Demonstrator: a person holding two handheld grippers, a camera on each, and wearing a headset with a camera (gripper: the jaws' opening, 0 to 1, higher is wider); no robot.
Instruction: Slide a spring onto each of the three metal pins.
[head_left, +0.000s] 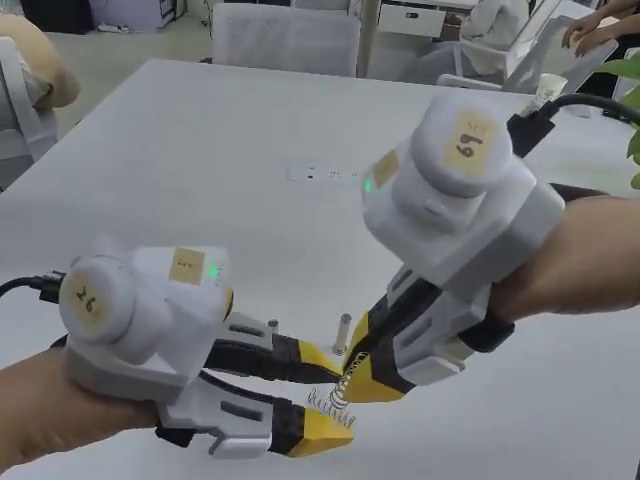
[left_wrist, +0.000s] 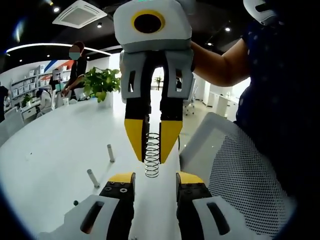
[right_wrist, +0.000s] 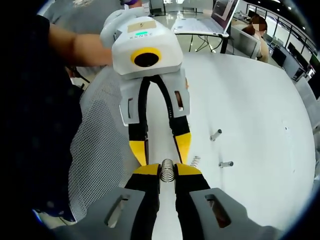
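Note:
My right gripper (right_wrist: 167, 169) is shut on a coiled metal spring (right_wrist: 167, 175), pinched at one end between its yellow tips. In the left gripper view that spring (left_wrist: 152, 155) hangs from the right gripper (left_wrist: 153, 142) toward my left gripper (left_wrist: 155, 178), which is open and faces it tip to tip. In the head view the two grippers meet low over the white table (head_left: 250, 150), the left gripper (head_left: 325, 395) just below the right gripper (head_left: 355, 385). A second spring (right_wrist: 195, 161) lies on the table beside them. Upright metal pins (head_left: 344, 333) (left_wrist: 110, 152) (left_wrist: 93, 177) stand just beyond, all bare.
A power outlet strip (head_left: 325, 174) is set into the table's middle. A potted plant (left_wrist: 102, 82) stands at the far edge, with chairs (head_left: 285, 38) and people around the table. A mesh chair back (left_wrist: 240, 170) is close beside the grippers.

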